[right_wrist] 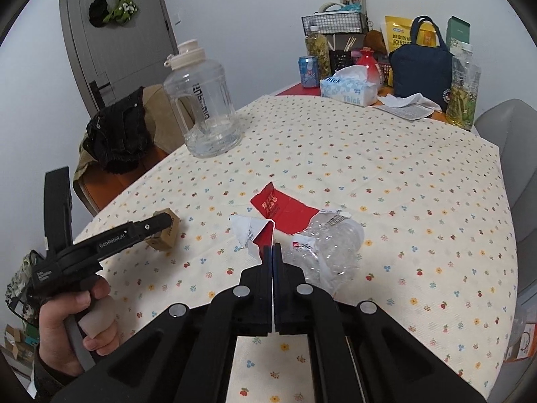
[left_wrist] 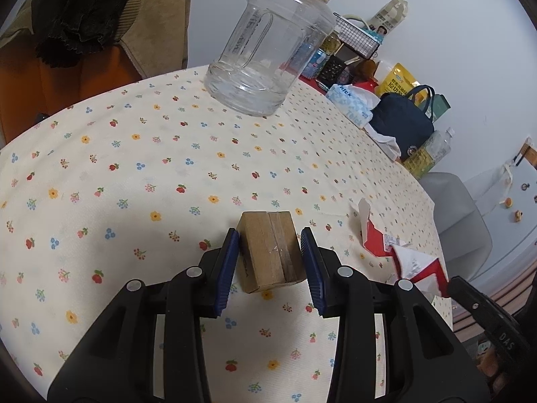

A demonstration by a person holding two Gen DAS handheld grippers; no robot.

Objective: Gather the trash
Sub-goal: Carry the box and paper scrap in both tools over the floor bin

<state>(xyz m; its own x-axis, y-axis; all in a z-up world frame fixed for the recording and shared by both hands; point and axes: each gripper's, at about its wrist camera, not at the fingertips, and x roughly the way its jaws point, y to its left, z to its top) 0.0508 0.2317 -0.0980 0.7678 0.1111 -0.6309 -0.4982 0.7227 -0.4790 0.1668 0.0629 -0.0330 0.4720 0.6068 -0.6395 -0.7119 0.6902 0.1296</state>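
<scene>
Small taped brown cardboard box

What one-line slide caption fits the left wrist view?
Open left gripper straddles a taped cardboard box on the floral tablecloth.

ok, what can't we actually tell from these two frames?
- Left gripper: whether its fingers touch the cardboard box; left view shows slim gaps, right view hides the box behind a finger.
- Right gripper: whether it pinches the red wrapper; fingers hide the contact.
</scene>
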